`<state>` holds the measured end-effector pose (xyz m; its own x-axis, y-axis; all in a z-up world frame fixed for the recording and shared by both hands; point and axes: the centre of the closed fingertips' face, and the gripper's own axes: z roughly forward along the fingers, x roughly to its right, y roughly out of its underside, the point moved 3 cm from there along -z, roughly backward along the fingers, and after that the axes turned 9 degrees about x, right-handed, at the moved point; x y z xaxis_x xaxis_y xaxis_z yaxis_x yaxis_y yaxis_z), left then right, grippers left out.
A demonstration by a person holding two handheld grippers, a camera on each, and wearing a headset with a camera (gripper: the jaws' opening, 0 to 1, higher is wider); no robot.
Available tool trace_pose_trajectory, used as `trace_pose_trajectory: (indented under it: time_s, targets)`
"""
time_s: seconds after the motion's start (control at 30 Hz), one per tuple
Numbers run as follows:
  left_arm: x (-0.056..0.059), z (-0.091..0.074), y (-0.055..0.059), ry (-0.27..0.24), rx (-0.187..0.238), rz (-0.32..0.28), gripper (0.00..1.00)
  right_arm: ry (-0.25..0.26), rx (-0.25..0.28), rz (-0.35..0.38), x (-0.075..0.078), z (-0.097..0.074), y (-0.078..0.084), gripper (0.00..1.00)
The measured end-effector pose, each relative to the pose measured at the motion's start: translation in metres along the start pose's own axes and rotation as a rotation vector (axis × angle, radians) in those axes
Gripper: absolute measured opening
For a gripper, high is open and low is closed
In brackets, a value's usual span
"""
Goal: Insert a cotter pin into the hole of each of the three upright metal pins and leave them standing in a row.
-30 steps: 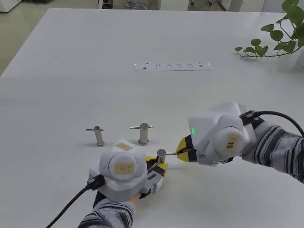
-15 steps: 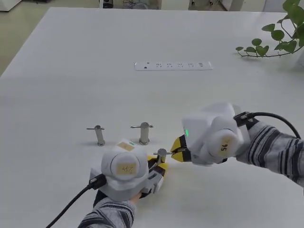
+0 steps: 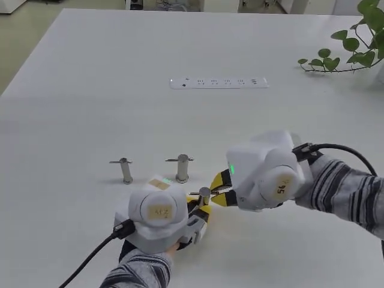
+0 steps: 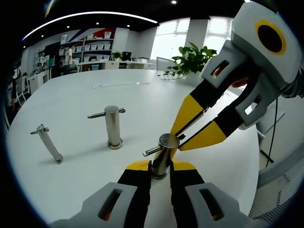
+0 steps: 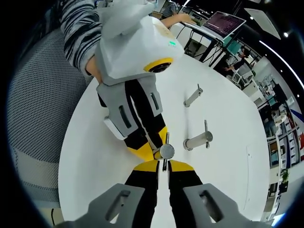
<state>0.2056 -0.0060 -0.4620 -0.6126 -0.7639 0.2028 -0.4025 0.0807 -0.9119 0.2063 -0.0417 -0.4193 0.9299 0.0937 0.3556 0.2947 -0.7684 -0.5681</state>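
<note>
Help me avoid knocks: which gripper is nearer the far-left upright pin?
Left. The left gripper sits front-right of the far-left pin, clamping the third pin; the right gripper, holding the cotter pin, lies farther right, past that third pin.

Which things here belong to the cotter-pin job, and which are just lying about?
Job:
- near pin, clamped in the left tongs
- cotter pin, through the near pin, held by the right tongs
- left pin and middle pin, each upright with a cotter in

Lying about:
- power strip
- plant
</note>
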Motion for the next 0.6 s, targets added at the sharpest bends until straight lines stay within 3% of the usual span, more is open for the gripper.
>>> trace_pose_trajectory:
  time_s: [0.6]
  targets:
    - [0.0, 0.0003, 0.0002, -0.017, 0.002, -0.012, 0.11, 0.012, -0.001, 0.062, 0.0021, -0.005, 0.0044, 0.0]
